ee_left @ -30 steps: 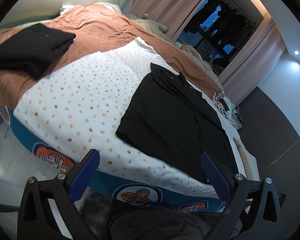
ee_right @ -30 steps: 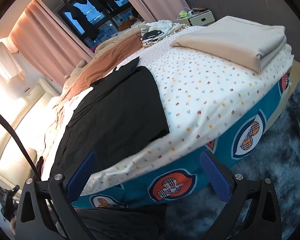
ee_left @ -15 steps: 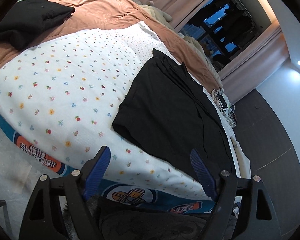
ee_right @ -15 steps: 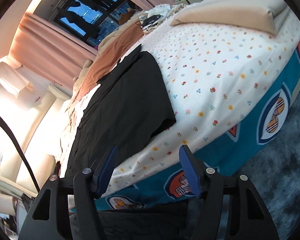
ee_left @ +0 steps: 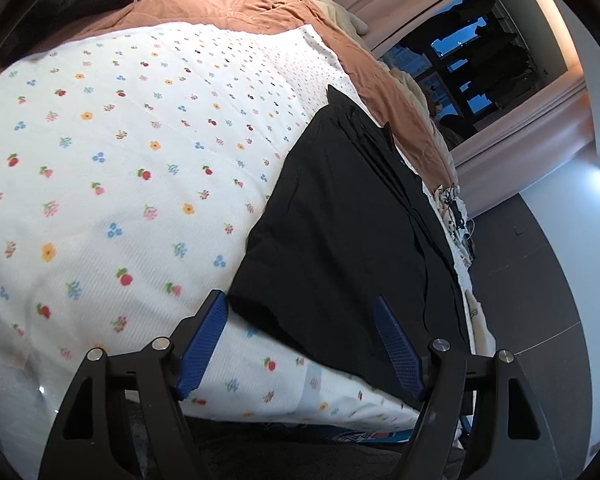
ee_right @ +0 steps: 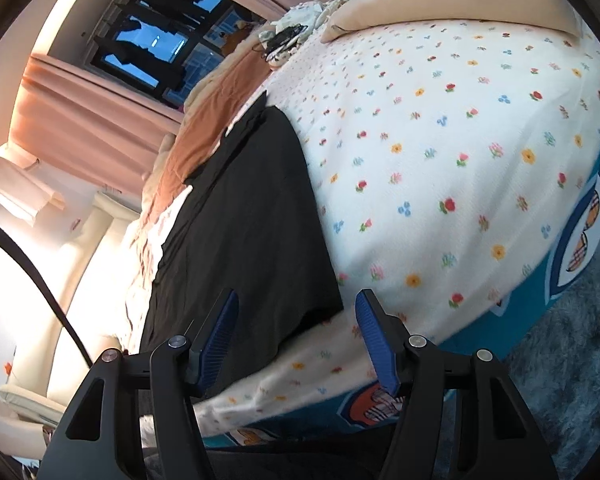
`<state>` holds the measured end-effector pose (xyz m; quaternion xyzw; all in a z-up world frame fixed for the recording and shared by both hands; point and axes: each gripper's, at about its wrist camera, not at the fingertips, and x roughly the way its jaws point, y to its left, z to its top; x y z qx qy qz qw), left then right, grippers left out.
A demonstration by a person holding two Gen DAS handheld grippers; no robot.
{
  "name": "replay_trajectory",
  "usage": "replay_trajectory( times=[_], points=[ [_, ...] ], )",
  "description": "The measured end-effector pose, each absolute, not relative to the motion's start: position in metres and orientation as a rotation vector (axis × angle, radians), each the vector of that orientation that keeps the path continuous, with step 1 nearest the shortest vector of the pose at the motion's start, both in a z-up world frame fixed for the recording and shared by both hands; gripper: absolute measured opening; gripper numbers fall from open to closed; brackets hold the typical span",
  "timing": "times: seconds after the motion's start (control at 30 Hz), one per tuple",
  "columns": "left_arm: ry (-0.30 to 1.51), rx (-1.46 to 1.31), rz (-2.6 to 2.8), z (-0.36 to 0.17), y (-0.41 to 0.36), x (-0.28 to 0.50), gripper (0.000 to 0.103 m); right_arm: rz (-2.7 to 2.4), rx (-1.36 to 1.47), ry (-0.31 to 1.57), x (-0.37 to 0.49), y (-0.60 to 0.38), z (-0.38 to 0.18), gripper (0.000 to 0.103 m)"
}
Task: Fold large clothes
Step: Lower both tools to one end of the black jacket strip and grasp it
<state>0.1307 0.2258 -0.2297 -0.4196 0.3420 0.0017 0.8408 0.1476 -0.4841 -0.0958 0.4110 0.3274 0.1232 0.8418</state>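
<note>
Flowered bed [ee_left: 100,200]; both tilted grippers frame black garment [ee_left: 340,240] corners, left closing

My left gripper [ee_left: 302,320] is a matte black plastic frame with triangular cut-outs in its arms, and round silver screws [ee_left: 439,345] sit at the pivots. Its two fingers carry blue ribbed pads [ee_left: 396,346], narrow and tapered toward the tips. My right gripper [ee_right: 296,314] is built the same: black angular arms, silver screw heads [ee_right: 417,341], blue ribbed pads [ee_right: 216,338]. A black cable [ee_right: 40,280] curves past its left side.
</note>
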Motion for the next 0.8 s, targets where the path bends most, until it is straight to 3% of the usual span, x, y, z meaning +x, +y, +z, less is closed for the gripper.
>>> replay_trajectory(
  times=[0.3, 0.47, 0.67, 0.8],
  points=[
    [0.730, -1.033, -0.105, -0.237, 0.228, 0.143, 0.076, 0.371, 0.935, 0.670, 0.165, -0.477, -0.096, 0.059],
    [0.738, -0.969, -0.065, -0.233, 0.219, 0.151, 0.076, 0.328, 0.900, 0.693, 0.175, -0.470, -0.098, 0.059],
    [0.773, -0.901, 0.001, -0.232, 0.217, 0.172, 0.053, 0.282, 0.881, 0.699, 0.186, -0.468, -0.091, 0.045],
    [0.773, -0.893, 0.013, -0.233, 0.220, 0.181, 0.047, 0.288, 0.869, 0.706, 0.197, -0.469, -0.085, 0.044]
  ],
)
